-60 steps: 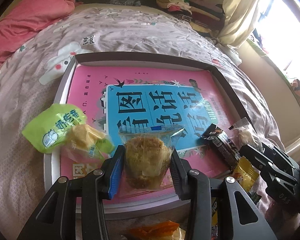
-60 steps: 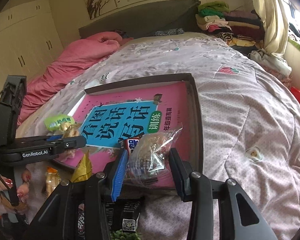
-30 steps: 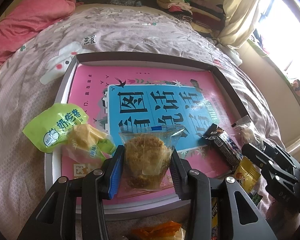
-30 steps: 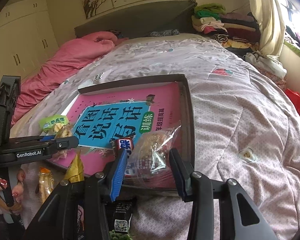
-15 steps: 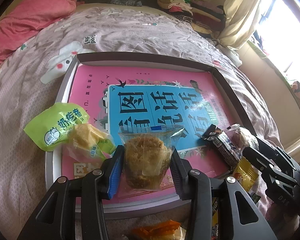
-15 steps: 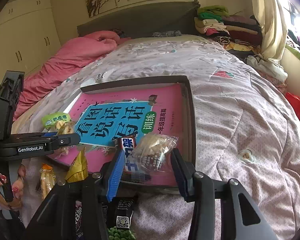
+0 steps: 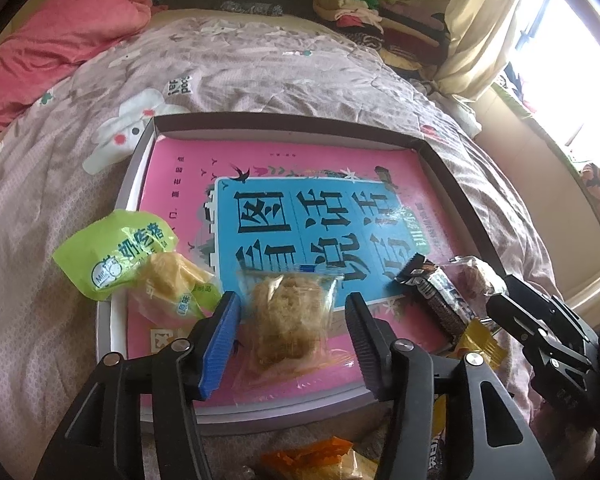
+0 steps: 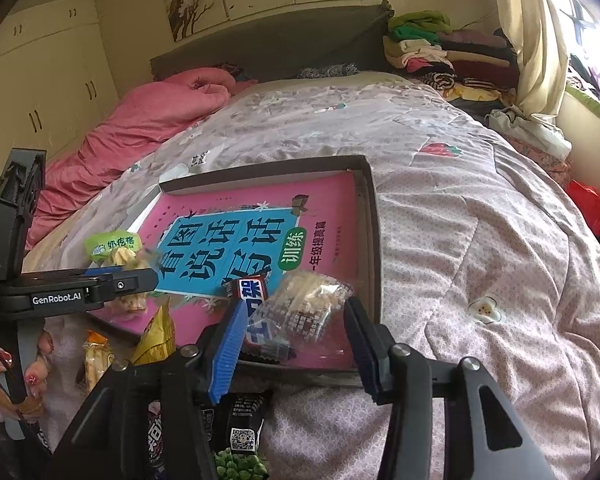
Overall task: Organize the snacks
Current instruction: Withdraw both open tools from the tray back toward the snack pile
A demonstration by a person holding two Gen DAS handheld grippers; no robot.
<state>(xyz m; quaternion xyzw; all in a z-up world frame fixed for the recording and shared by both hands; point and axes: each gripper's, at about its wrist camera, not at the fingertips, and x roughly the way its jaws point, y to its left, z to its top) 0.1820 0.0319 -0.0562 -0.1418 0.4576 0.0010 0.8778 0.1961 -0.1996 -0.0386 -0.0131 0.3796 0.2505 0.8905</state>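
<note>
Pink book cover (image 7: 188,184) lines the floor of the shallow tray (image 7: 132,176) that sits on the bed (image 7: 260,80), and the snacks are being gathered on it. Left claw (image 7: 292,328) stands with its jaws apart on either side of the clear-wrapped floss cake (image 7: 286,316), which lies on the cover near the tray's near rim; a gap shows at each pad, so the packet appears released and not clamped. Right claw (image 8: 296,332) is likewise spread, with the clear cracker packet (image 8: 308,300) lying between its jaws at the tray's near right corner, resting partly on the dark chocolate bar (image 8: 252,288). A green milk-snack packet (image 7: 112,252) overhangs the tray's left rim. Further packets lie on the bed outside the tray: a yellow one (image 8: 156,332), an orange one (image 8: 96,356) and a green-pea pack (image 8: 240,464) below the right claw. To complete the step in hand well, draw each claw straight back along its finger axis, keeping the jaws wide so that no pad drags the loose film and shifts the packet. Judged from the layout, the cracker packet may slide off the bar if nudged. For the next pick, approach an outside packet low, close on the body of the packet and not on the crimped edge, and place it on bare cover clear of the neighbours.
</note>
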